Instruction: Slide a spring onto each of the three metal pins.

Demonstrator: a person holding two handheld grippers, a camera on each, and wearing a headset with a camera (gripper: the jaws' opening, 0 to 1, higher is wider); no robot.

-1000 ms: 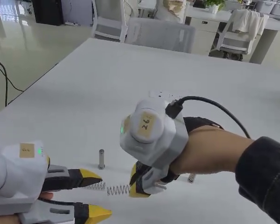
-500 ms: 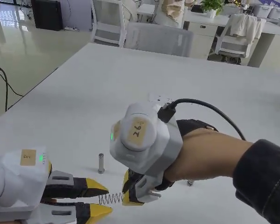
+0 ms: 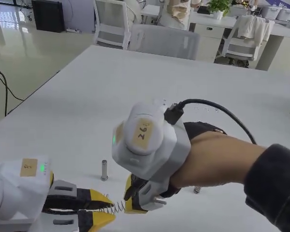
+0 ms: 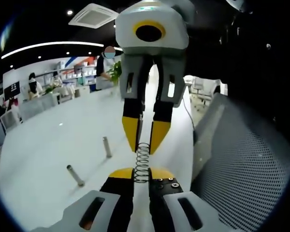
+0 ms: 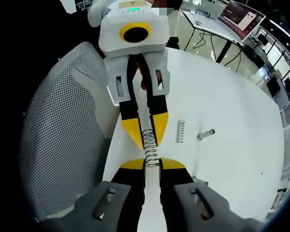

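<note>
At the lower left of the head view, the left gripper reaches rightward, its fingers pinching one end of a spring. The spring runs level, low over the white worktop, across to the right gripper, whose fingers press in on the other end. Both gripper views show the coil running straight between the two pairs of yellow tips. This two-ended hold looks like a hand-over or re-grip, probably to line the spring up for threading. Just behind it a bare metal pin stands upright. Further right, a second spring lies loose on the worktop near a second pin.
</note>
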